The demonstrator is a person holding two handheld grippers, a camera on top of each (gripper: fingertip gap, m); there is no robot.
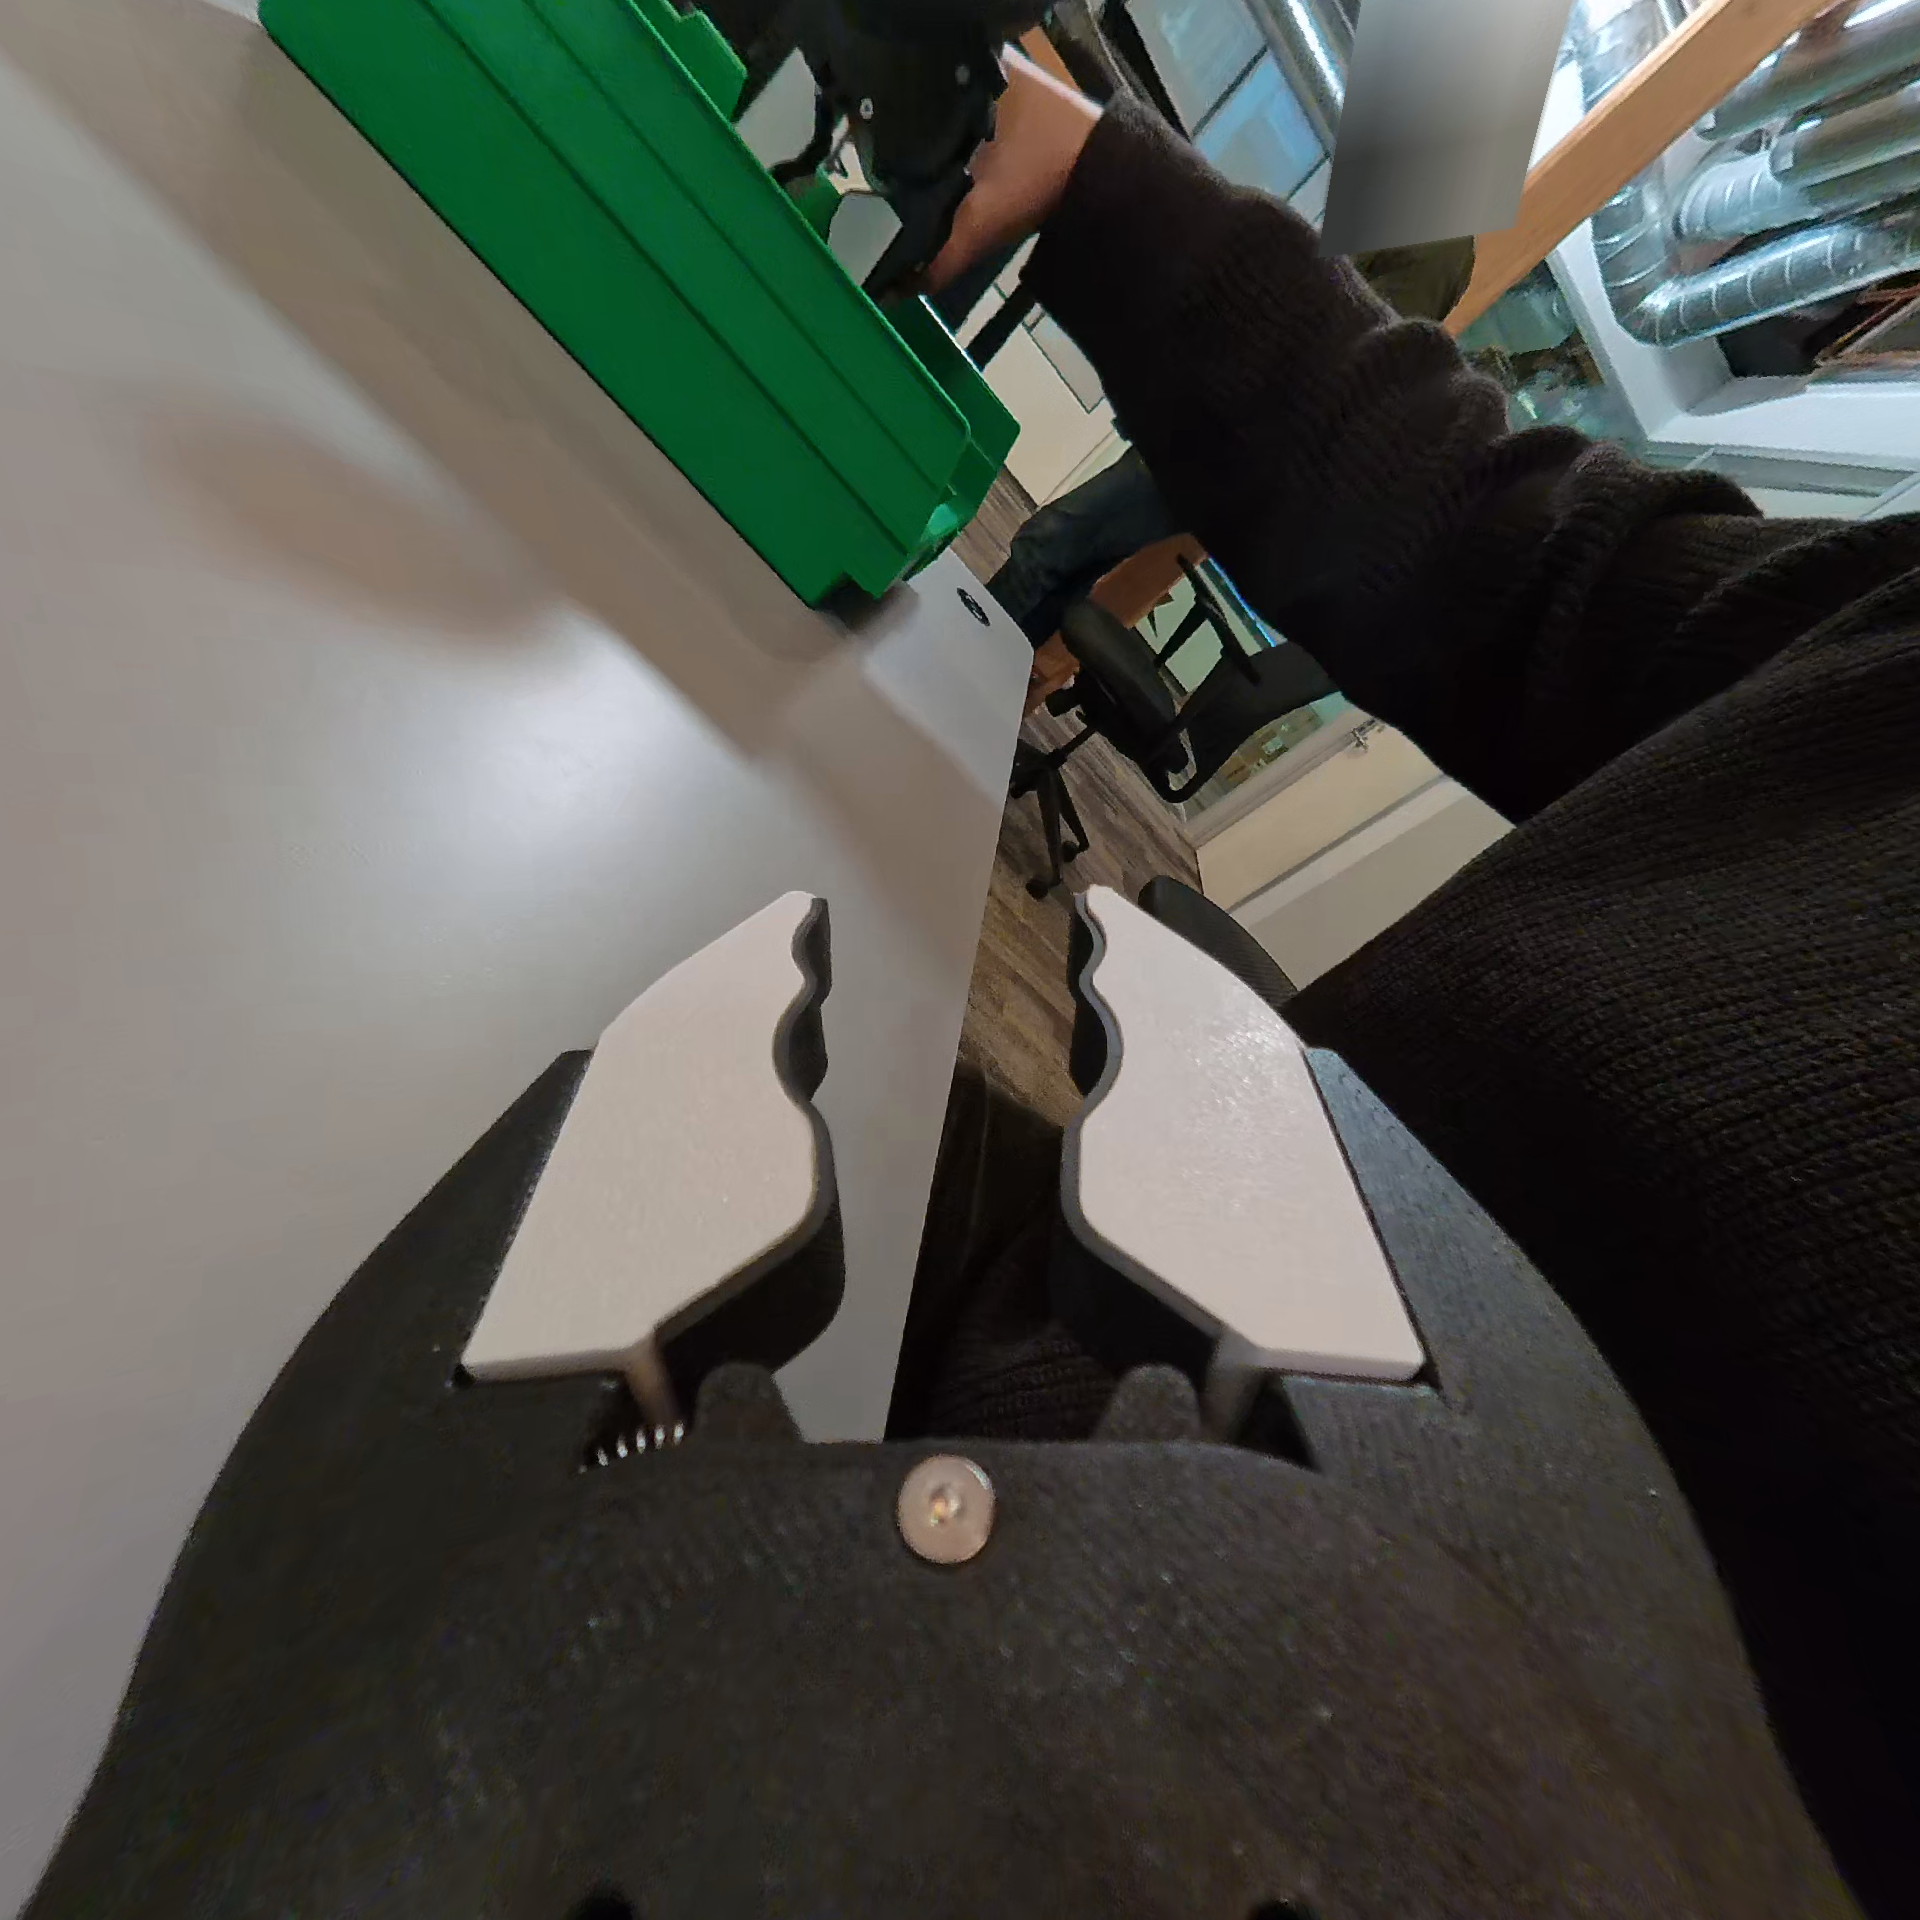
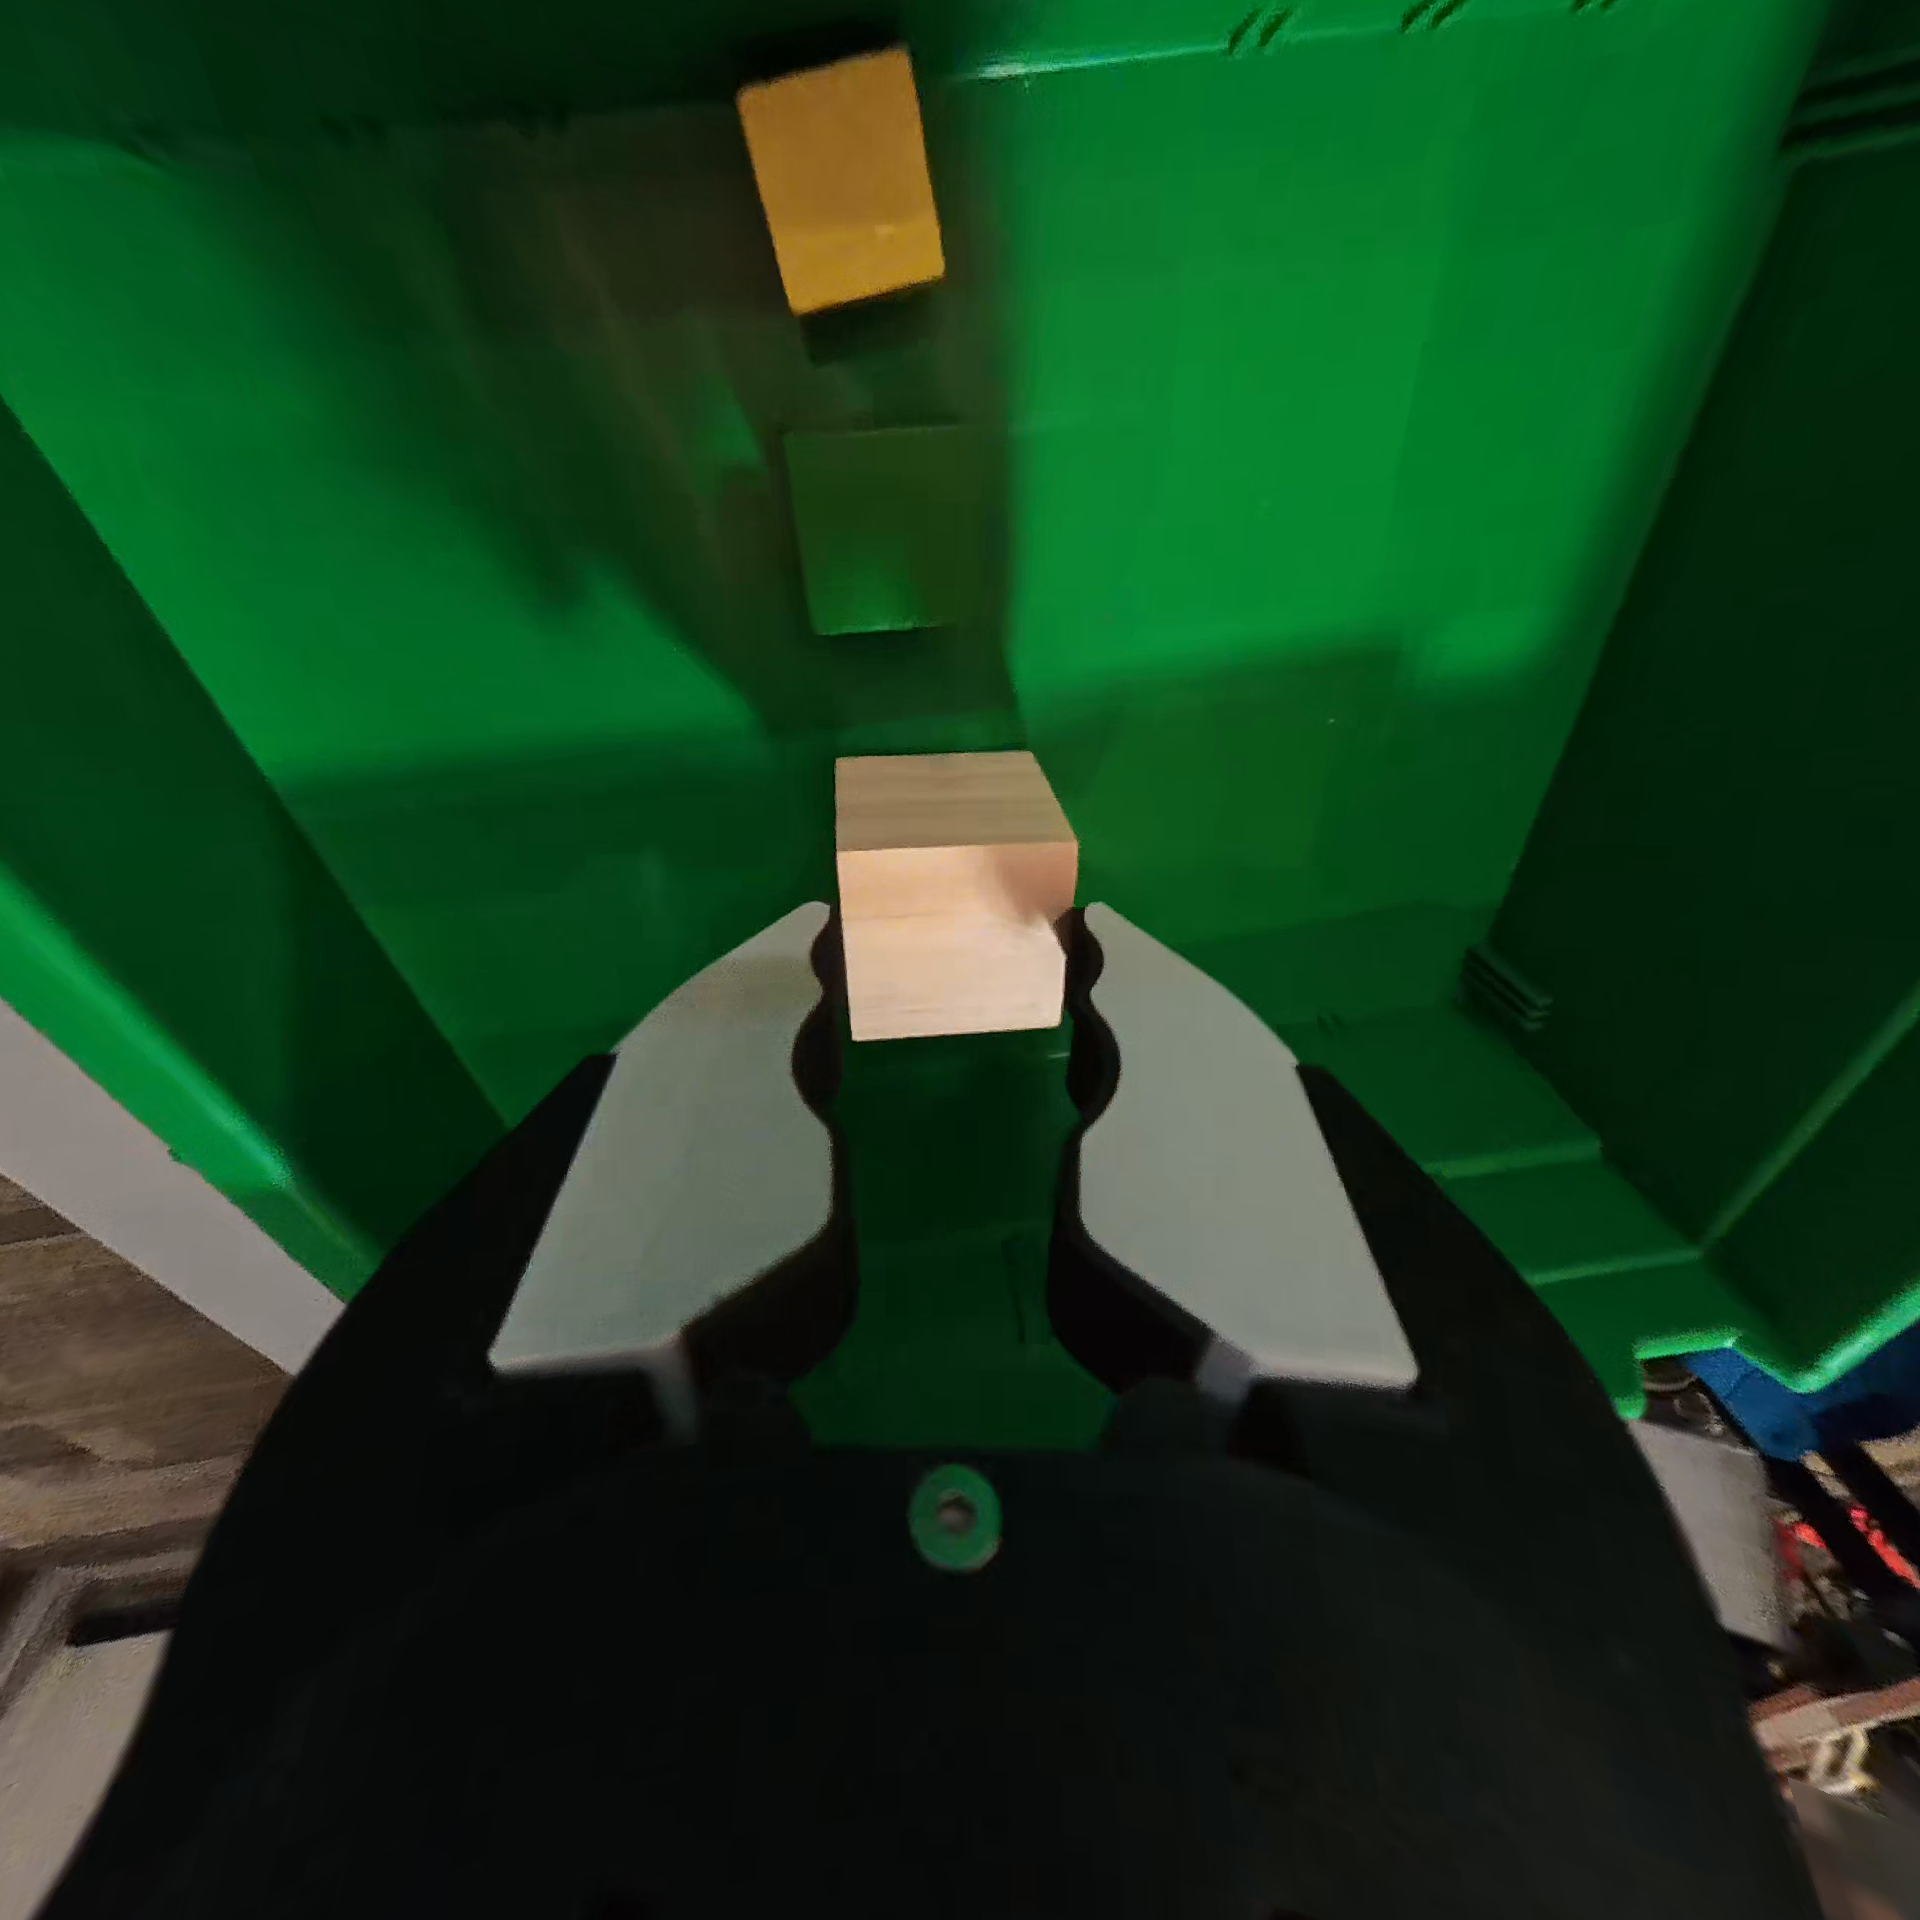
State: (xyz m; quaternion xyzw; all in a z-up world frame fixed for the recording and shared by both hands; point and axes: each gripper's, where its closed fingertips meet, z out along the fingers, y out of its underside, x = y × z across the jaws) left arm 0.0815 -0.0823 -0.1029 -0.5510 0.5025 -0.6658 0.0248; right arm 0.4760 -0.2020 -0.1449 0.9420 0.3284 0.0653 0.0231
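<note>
Right tongs apparently clamped on squarish pale wooden block; left tongs agape, empty.

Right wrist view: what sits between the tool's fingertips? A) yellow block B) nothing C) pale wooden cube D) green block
C: the pale wooden cube sits between the right tool fingertips, above the green bin; the yellow block lies farther off.

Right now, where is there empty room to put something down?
The white table is bare from the green bin down to the left tongs, which are open and empty. Inside the bin, the floor left and right of the blocks is free. The middle line is crowded: yellow block, green block, and the wooden block held by the right tongs.
</note>
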